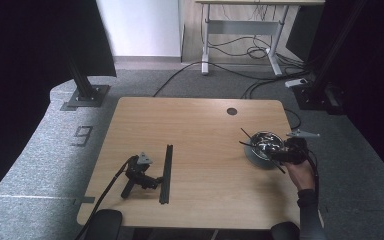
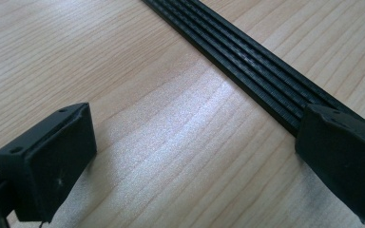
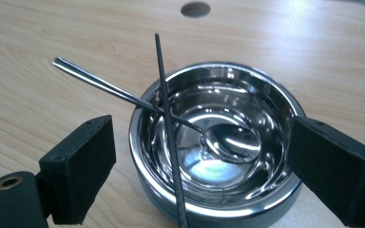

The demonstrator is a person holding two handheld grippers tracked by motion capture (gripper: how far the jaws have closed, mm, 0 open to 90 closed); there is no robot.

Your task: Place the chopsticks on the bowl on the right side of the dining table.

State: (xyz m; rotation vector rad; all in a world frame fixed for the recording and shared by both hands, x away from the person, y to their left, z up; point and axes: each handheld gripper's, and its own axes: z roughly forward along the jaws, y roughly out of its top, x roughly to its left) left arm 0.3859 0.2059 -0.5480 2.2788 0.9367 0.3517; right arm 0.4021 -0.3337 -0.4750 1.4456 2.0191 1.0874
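**High view: right gripper over the steel bowl, left gripper resting by the black strip**

High view shows a light wooden table (image 1: 200, 150) with rounded corners and a round cable hole near its far edge. At its right side a person's hand (image 1: 300, 172) in a dark sleeve holds the right gripper (image 1: 280, 155) just above a round, shiny stainless-steel bowl (image 1: 262, 145).

Right gripper view looks straight down into that bowl (image 3: 218, 142). A polished metal spoon (image 3: 171, 116) lies with its bowl end on the bottom and its handle leaning out over the rim toward the upper left. A thin black stick (image 3: 168, 128) lies across the bowl, crossing the spoon handle at the near-left rim. The two black jaws stand spread wide, one on each side of the bowl, pinching nothing.

Near the table's left front lies the left gripper (image 1: 152, 182), with no hand on it, just beside a long black ribbed strip (image 1: 166, 172). Left gripper view shows its jaws spread apart over bare wood, the strip (image 2: 247, 61) running diagonally past the right-hand jaw.
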